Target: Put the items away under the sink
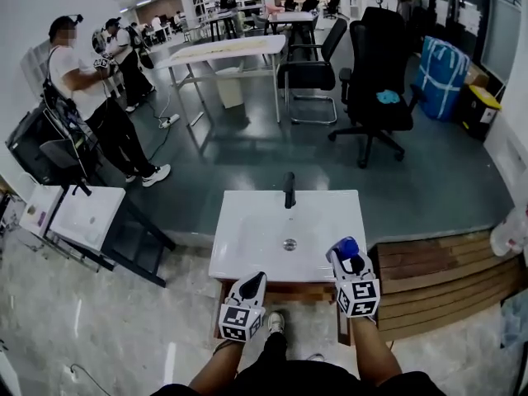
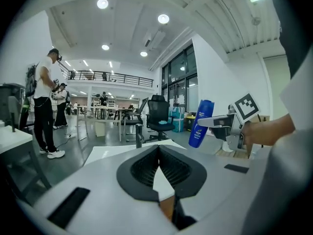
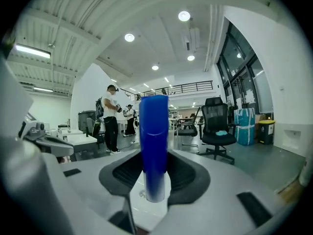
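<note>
Right gripper [image 3: 154, 177] clamps a blue bottle [image 2: 201, 123]; its white label print is too small to read. Left gripper [image 2: 159, 153] is closed and empty.

Left tongs [image 1: 254, 280] and right tongs [image 1: 341, 252]: white plastic shells, each bearing a cube [image 1: 241, 322] with black-and-white square markers. Inner faces: black ribbed pads [image 2: 142, 170]. Operator wears dark clothing [image 1: 289, 379] and a pale shoe [image 1: 275, 322].

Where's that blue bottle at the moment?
The blue bottle is clamped in the right hand-held gripper, held above the near right corner of the white sink in the head view, to the right of its drain.
</note>
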Demonstrator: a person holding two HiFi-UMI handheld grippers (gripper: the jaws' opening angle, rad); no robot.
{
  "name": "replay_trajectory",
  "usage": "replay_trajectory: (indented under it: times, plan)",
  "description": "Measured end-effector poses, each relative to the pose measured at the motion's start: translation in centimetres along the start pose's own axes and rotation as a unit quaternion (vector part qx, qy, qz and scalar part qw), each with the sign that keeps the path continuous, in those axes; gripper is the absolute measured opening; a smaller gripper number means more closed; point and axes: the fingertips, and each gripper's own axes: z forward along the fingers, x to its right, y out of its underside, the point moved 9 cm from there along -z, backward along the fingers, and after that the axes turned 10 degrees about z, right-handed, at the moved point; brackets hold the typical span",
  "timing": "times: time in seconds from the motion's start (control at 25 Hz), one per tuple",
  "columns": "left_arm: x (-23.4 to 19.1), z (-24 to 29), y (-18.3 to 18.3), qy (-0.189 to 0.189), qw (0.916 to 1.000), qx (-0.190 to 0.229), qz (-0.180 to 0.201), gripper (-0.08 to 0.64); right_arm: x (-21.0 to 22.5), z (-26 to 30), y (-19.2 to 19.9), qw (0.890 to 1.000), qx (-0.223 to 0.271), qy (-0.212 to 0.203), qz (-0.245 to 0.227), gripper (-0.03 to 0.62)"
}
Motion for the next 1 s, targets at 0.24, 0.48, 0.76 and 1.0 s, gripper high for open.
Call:
replay_trajectory:
  times: [0.24, 0.48, 0.76, 1.0]
  plan:
    - [3.5, -4.4, 0.5, -0.013, 0.9998, 0.018, -0.001, 0.021, -1.1, -4.8, 1.4, 1.000, 0.009, -0.006, -0.017, 0.161]
    - [4.7, -6.8, 0.8, -0.003, 0.9993, 0.035, 0.014, 0.021, -2.7, -8.0, 2.8, 0.999, 0.006, 0.012, -0.034, 0.161]
    - [1.6, -8.5, 1.5, 0.024, 0.9990, 0.032, 0.018, 0.021, -7.4, -10.0, 4.5, 0.999, 0.010, 0.029, -0.027, 0.161]
    - [-1.9, -10.7, 2.0, 0.056, 0.9972, 0.040, 0.028, 0.021, -11.9, -10.0, 5.1, 0.999, 0.014, 0.032, -0.032, 0.160]
